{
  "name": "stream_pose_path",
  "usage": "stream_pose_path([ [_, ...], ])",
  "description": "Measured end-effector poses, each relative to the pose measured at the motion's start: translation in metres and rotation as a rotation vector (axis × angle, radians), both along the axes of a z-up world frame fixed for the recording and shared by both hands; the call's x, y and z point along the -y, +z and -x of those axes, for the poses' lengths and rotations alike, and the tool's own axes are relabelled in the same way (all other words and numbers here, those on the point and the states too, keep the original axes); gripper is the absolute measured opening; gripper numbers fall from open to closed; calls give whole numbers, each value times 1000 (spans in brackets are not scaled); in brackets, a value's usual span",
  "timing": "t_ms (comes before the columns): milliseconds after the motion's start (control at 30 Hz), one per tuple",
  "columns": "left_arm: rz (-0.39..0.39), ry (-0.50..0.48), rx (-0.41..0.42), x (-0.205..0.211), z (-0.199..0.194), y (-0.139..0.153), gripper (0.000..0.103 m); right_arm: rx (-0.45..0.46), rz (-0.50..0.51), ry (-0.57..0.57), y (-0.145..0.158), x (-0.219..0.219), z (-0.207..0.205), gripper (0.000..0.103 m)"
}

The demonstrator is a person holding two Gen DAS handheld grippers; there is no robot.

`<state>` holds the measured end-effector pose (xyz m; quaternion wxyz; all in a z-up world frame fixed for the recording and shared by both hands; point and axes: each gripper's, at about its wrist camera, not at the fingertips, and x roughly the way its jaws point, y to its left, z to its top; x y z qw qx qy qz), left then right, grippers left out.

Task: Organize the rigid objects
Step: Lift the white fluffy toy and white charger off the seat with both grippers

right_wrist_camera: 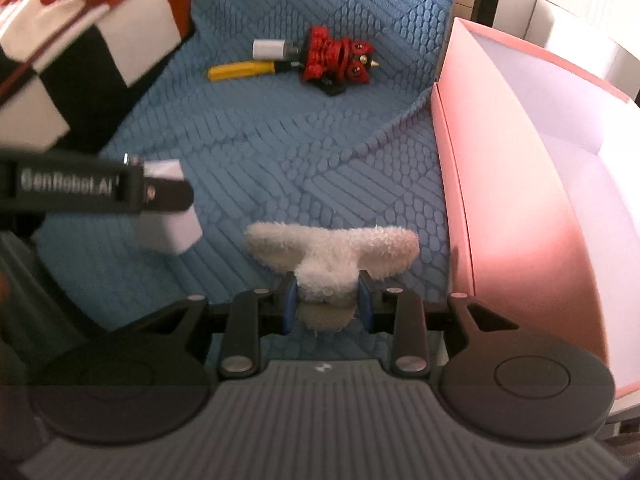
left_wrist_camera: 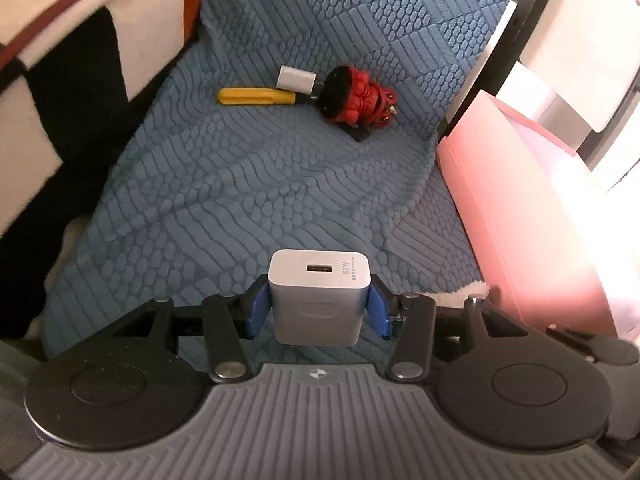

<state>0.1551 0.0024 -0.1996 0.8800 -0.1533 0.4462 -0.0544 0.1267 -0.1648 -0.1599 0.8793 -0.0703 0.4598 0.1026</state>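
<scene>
My left gripper [left_wrist_camera: 319, 308] is shut on a white 66W USB charger [left_wrist_camera: 319, 292] and holds it above the blue quilted cover [left_wrist_camera: 248, 184]; the charger also shows in the right wrist view [right_wrist_camera: 170, 228]. My right gripper [right_wrist_camera: 327, 300] is shut on a fluffy white plush piece [right_wrist_camera: 332, 250]. Farther off lie a yellow-handled screwdriver [left_wrist_camera: 256, 96], a small white adapter [left_wrist_camera: 297, 77] and a red toy figure [left_wrist_camera: 358, 98]. They also show in the right wrist view: screwdriver [right_wrist_camera: 240, 70], adapter [right_wrist_camera: 269, 49], red toy [right_wrist_camera: 338, 58].
An open pink box [right_wrist_camera: 520, 184] with a pale inside stands at the right; its pink wall shows in the left wrist view [left_wrist_camera: 520, 216]. A red, white and black checked cushion [right_wrist_camera: 80, 40] lies at the left. A black frame post [left_wrist_camera: 516, 20] rises behind the box.
</scene>
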Motion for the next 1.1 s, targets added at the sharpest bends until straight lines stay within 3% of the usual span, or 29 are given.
stream_pose_path([
  [267, 6, 4, -6, 9, -23, -11, 56, -51, -93, -66, -12, 10, -11, 37],
  [433, 20, 12, -39, 10, -39, -20, 56, -39, -80, -95, -16, 11, -15, 50],
  [633, 29, 16, -52, 5, -43, -24, 56, 5, -133, -118, -14, 19, -25, 50],
  [1100, 31, -4, -87, 11, -43, -31, 64, 37, -70, -108, -15, 12, -30, 55],
])
